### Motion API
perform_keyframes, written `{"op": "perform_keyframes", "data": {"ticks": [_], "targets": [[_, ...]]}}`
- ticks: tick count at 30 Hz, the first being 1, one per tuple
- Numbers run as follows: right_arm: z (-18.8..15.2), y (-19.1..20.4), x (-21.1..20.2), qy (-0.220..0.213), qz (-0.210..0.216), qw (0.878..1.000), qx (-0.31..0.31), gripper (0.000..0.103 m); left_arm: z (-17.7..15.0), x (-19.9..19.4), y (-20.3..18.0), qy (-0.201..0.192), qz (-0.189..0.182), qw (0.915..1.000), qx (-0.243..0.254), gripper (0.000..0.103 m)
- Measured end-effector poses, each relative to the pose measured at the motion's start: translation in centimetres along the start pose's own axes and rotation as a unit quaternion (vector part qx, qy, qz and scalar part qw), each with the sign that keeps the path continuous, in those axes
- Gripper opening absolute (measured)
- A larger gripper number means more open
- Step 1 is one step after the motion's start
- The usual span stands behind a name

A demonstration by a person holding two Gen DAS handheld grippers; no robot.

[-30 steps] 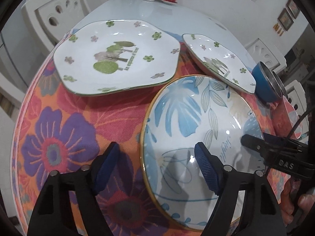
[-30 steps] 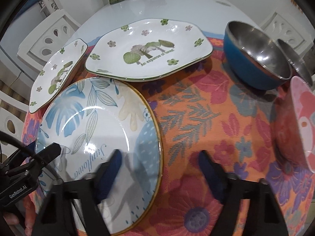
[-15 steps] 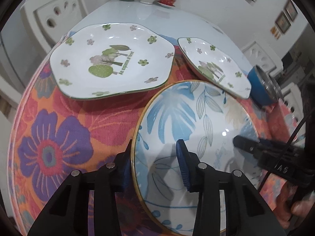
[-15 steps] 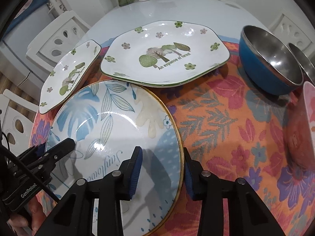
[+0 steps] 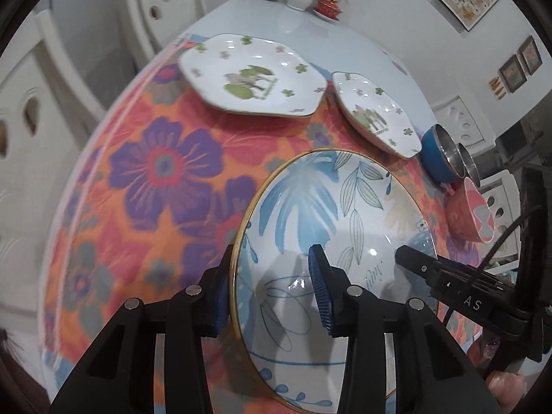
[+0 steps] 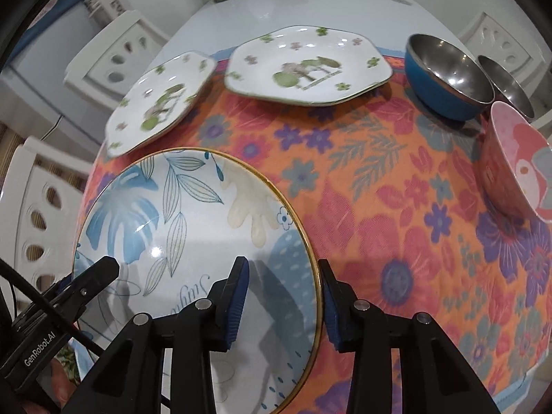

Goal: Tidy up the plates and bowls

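A big round plate with blue leaves and a gold rim (image 5: 327,214) (image 6: 179,214) hangs tilted above the floral cloth, held from both sides. My left gripper (image 5: 272,293) is shut on its left rim, one pad under the plate and one on its face. At the opposite rim my right gripper (image 6: 283,296) is shut the same way. Farther back lie a large white hexagonal plate (image 5: 252,76) (image 6: 307,65) and a smaller matching plate (image 5: 376,114) (image 6: 162,103). A blue steel bowl (image 6: 445,76), a second steel bowl (image 6: 507,79) and a pink bowl (image 6: 517,169) stand at the right.
An orange floral cloth (image 5: 165,165) covers the near half of the pale blue table (image 6: 303,3). White chairs (image 5: 162,7) (image 6: 117,55) ring the table. A vase and a red lidded pot (image 5: 329,5) stand at the far end.
Both grippers closed onto opposite rims of the blue-leaf plate, then rose and drew back with it. The plates and bowls behind stayed in place.
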State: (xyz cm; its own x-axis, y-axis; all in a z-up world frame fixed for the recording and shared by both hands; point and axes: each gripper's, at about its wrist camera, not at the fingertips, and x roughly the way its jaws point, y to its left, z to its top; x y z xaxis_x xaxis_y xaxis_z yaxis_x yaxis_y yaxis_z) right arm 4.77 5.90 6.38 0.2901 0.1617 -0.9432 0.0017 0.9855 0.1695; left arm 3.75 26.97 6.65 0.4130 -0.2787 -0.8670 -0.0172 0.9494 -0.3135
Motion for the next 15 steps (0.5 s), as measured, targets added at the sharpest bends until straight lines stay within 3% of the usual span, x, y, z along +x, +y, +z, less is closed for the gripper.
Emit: {"op": "perform_keyframes", "data": {"ticks": [7,11,15], "targets": [[-2.2,2.8,0.2,0.012,0.007,1.0,-0.026,0.038,-1.2,-1.3,2.9,-0.011,0.015,0.9994,-0.028,0.037],[-2.7,3.5,1.2,0.02,0.003,0.999,-0.029,0.038,-1.5,-0.3,3.0,-0.001,0.045,0.999,-0.004,0.037],[-3.6,3.5,2.5,0.044,-0.005,0.999,-0.029,0.038,-1.9,0.8,3.3,0.017,0.052,0.9985,-0.004,0.037]]}}
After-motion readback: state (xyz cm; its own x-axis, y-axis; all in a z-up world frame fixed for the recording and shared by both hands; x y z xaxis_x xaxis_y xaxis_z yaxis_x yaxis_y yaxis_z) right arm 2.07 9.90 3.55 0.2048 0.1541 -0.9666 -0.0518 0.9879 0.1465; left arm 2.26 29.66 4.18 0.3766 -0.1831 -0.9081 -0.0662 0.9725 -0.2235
